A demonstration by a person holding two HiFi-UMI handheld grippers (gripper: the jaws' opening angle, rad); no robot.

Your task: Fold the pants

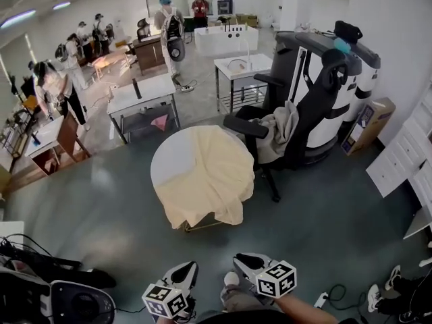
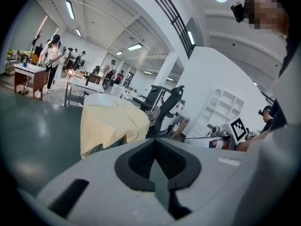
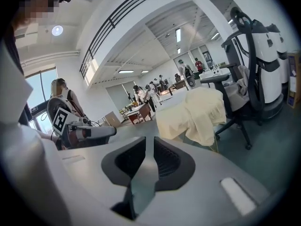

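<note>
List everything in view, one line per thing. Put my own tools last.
round table: one, white, middle of the floor
pants: one, pale yellow, draped over the table and hanging off its near edge
office chair: one, black, just right of the table
cloth: one, grey, lying on the chair
machine: one, white and black, behind the chair
cardboard box: one, brown, on the floor by the right wall
shelf unit: one, white, right edge
work tables: several, white, far back
people: several, far left and back
left tool: one, white, black pads, jaws together, empty
right tool: one, white, black pads, jaws slightly apart, empty
</note>
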